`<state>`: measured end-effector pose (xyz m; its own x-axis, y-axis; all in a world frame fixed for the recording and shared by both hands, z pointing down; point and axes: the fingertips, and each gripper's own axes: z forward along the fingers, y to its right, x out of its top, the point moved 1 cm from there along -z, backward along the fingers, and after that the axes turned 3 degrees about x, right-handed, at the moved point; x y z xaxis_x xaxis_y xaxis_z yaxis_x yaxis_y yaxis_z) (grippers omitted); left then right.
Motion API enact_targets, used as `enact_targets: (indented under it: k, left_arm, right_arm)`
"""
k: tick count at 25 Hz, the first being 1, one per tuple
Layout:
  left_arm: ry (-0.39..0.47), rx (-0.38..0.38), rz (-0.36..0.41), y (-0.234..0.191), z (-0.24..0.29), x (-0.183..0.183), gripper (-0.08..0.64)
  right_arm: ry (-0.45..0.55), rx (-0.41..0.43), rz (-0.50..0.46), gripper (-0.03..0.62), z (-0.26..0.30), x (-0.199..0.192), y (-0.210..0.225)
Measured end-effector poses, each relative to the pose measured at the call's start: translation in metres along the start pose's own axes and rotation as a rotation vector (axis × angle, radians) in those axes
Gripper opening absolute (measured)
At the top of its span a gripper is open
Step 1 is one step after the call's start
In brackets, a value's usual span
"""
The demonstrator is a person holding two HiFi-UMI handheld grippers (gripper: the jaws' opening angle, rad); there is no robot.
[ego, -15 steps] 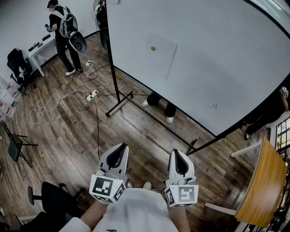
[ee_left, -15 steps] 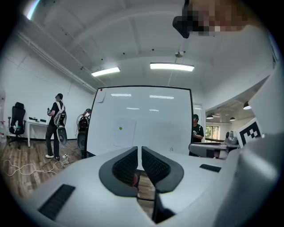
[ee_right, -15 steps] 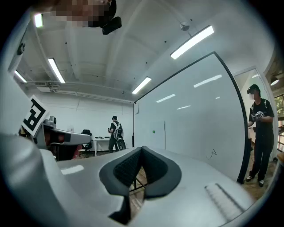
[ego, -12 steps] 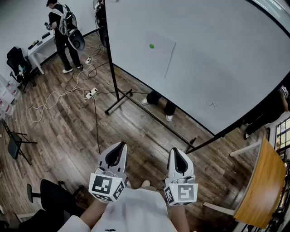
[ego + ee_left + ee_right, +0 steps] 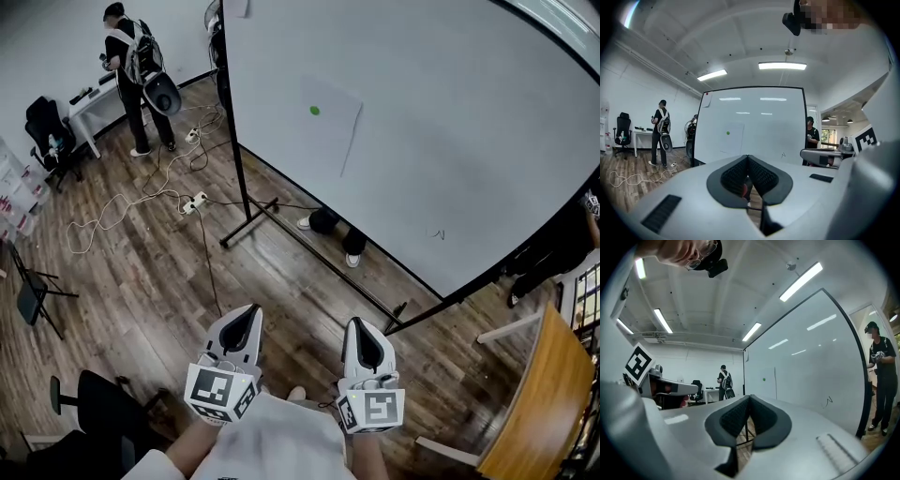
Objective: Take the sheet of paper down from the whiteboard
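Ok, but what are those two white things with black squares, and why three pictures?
Those are hand-held grabbers, each with two jaws: a person holds the left gripper and the right gripper, one per hand. One picture comes from a camera on the person's head, looking down. The other two come from cameras riding on each gripper, looking along its jaws. Both grippers are shut and hold nothing. Ahead stands a whiteboard on a wooden floor. A sheet of paper hangs on it under a green dot, probably a magnet. The grippers are far from it.
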<state>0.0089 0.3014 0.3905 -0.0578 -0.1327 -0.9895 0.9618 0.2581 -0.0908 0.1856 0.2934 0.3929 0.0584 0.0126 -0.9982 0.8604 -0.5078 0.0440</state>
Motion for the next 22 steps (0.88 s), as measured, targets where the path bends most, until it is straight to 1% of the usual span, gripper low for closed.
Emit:
enact_targets:
  k: [4, 7, 12, 17, 22]
  left_arm:
    - [-0.001, 0.017, 0.014, 0.003, 0.007, 0.000, 0.008]
    - [-0.008, 0.026, 0.016, 0.005, 0.011, -0.001, 0.008]
    - [-0.013, 0.036, 0.005, -0.010, 0.028, -0.005, 0.006]
    - [-0.018, 0.015, -0.012, -0.031, 0.068, -0.004, 0.008]
    - [-0.048, -0.035, -0.013, -0.062, 0.130, 0.002, 0.006]
  right_arm:
    - [0.009, 0.026, 0.004, 0.012, 0.005, -0.001, 0.006]
    - [-0.003, 0.044, 0.015, 0.012, 0.010, -0.006, 0.008]
    - [-0.006, 0.059, 0.022, 0.012, 0.035, -0.011, 0.010]
    - [-0.013, 0.046, 0.020, 0.011, 0.078, -0.013, 0.023]
    - [-0.019, 0.008, 0.021, 0.011, 0.139, -0.012, 0.035]
